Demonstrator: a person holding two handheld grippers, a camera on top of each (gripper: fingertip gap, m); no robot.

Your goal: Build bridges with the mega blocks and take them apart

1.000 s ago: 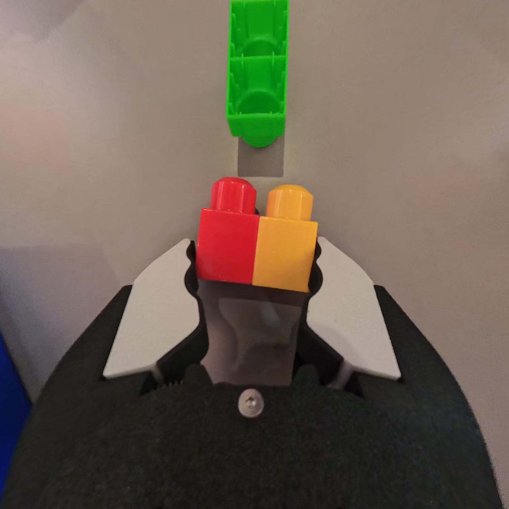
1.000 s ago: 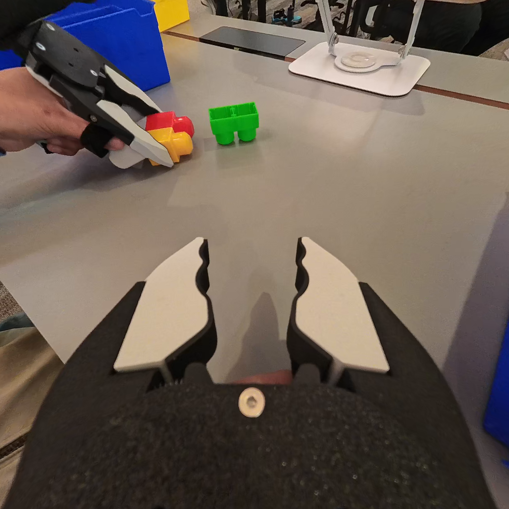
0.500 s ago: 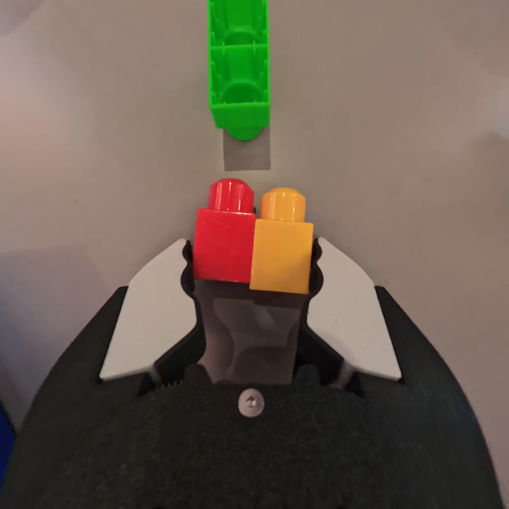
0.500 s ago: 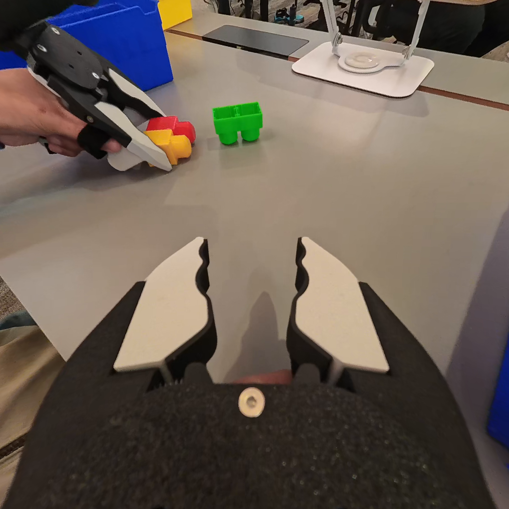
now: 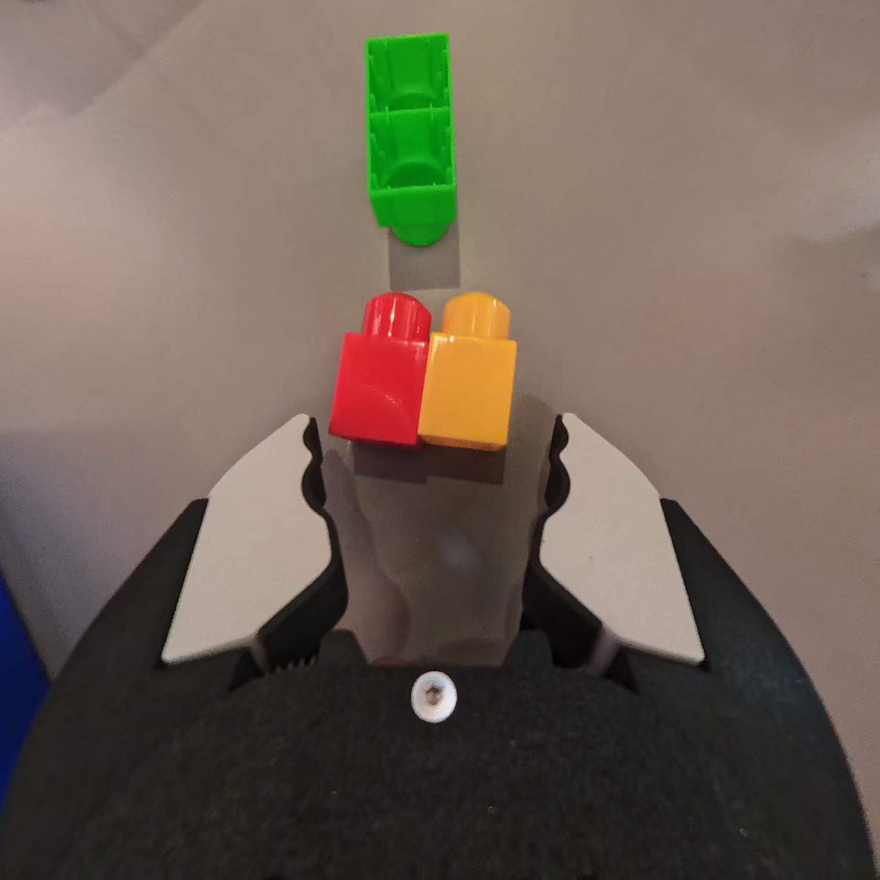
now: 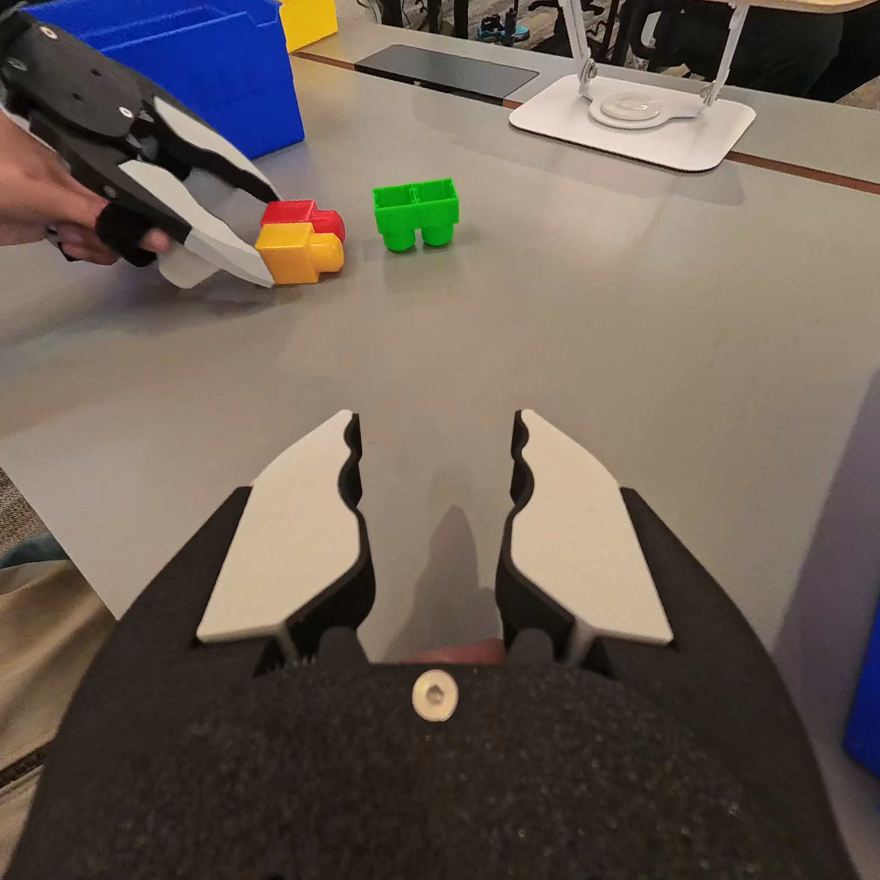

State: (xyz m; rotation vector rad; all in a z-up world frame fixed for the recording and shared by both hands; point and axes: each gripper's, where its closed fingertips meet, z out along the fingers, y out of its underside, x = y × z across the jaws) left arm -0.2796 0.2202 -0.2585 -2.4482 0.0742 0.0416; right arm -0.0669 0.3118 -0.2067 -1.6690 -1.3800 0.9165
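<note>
The left gripper (image 5: 435, 421), jaws wide, sits just behind the red block (image 5: 378, 388) and yellow block (image 5: 469, 390), which lie released. The right gripper (image 6: 435, 419) is also wide and empty. Next, probably the green block (image 5: 409, 128) beyond the red block needs grasping.

Left gripper (image 5: 435, 428) has opened — red block (image 5: 378, 390), yellow block (image 5: 469, 393) released.

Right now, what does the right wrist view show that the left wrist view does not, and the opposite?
Only the right wrist view shows the right gripper, open over bare table, the blue bin, the white stand and the hand holding the left gripper.

Only the left wrist view shows the green block's hollow underside.

Both show the open left gripper, the red block, yellow block and green block.
</note>
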